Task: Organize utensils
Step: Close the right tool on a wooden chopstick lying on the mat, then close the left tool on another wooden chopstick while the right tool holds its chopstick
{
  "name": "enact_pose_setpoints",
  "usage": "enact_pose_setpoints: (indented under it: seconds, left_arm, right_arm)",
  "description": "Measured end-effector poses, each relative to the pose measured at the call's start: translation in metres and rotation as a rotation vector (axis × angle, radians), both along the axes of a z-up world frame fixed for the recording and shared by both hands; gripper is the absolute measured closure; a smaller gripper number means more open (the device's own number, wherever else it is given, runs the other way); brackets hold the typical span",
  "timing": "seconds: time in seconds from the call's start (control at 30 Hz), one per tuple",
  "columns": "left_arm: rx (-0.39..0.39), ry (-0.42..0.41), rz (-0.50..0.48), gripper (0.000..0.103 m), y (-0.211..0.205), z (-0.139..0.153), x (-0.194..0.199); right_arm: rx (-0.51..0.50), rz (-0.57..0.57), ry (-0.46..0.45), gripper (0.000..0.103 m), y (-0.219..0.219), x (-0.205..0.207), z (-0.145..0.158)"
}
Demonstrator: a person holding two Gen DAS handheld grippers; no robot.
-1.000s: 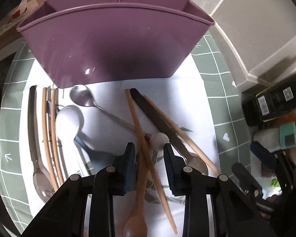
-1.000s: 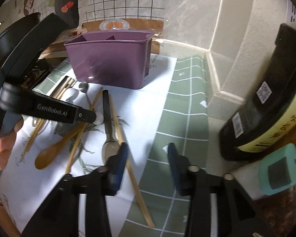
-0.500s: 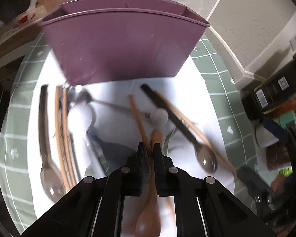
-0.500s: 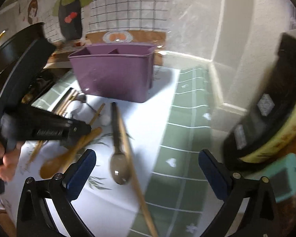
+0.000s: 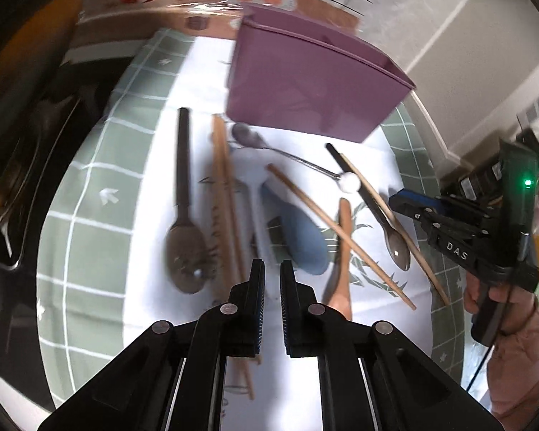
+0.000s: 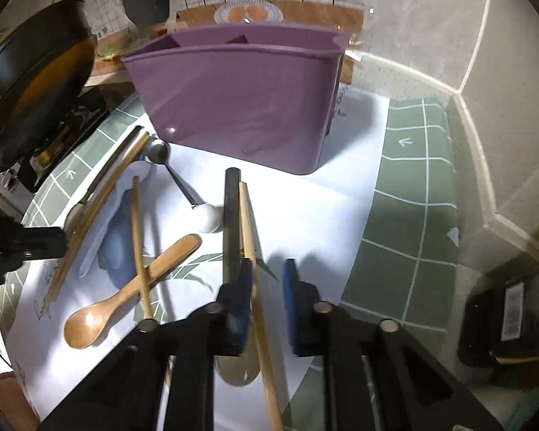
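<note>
A purple caddy (image 5: 316,82) (image 6: 240,107) stands at the back of a white sheet strewn with utensils. My right gripper (image 6: 267,287) (image 5: 406,199) hangs low over a black-handled metal spoon (image 6: 231,222). A wooden chopstick (image 6: 248,222) runs between its closing jaws, against the left pad, and the right pad stands clear of it. My left gripper (image 5: 272,280) is shut with nothing seen in it, above the handle of a white ceramic spoon (image 5: 253,179). A wooden spoon (image 6: 125,287) (image 5: 343,251) lies flat under a second chopstick (image 6: 138,237).
A steel spoon with a white ball end (image 6: 208,217), a pair of chopsticks (image 5: 224,197) and a large dark-handled spoon (image 5: 185,215) lie on the left. A black pan (image 6: 28,82) sits far left, a dark bottle (image 6: 510,312) at the right. A green tiled mat (image 6: 413,215) meets the wall corner.
My left gripper shut, then slid left off the wooden spoon, which lies on the sheet. My right gripper opened wide, dropped lower, and its jaws narrowed around the chopstick.
</note>
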State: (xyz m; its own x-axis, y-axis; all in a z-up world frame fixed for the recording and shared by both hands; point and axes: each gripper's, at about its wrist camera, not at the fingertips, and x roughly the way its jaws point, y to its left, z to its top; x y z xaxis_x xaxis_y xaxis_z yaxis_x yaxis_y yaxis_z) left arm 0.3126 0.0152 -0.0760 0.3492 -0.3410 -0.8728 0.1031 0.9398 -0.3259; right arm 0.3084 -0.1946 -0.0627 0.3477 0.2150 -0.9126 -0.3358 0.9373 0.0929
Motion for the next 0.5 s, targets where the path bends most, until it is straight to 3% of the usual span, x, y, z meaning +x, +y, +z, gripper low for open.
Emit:
enact_pose_setpoints:
  seconds: [0.2,0.3,0.33,0.43,0.5]
  left_arm:
    - [-0.045,0.033,0.022,0.092,0.004,-0.001,0.001]
    - [-0.078,0.051,-0.002,0.085,-0.008,0.001,0.006]
    - [-0.101,0.063,-0.011,0.08,-0.015,0.002,0.01]
    - [-0.144,0.109,-0.01,0.066,-0.03,0.003,0.023]
    - [-0.143,0.145,0.005,0.064,-0.038,0.002,0.035]
  right_arm:
    - [0.006,0.016,0.024,0.09,0.006,0.001,-0.006]
    - [-0.012,0.01,0.027,0.091,0.007,-0.001,-0.008]
    - [-0.026,0.001,0.027,0.096,0.006,-0.001,-0.008]
    - [-0.033,-0.022,0.036,0.096,0.0,-0.005,-0.009]
    - [-0.033,-0.035,0.032,0.096,-0.005,-0.01,-0.008]
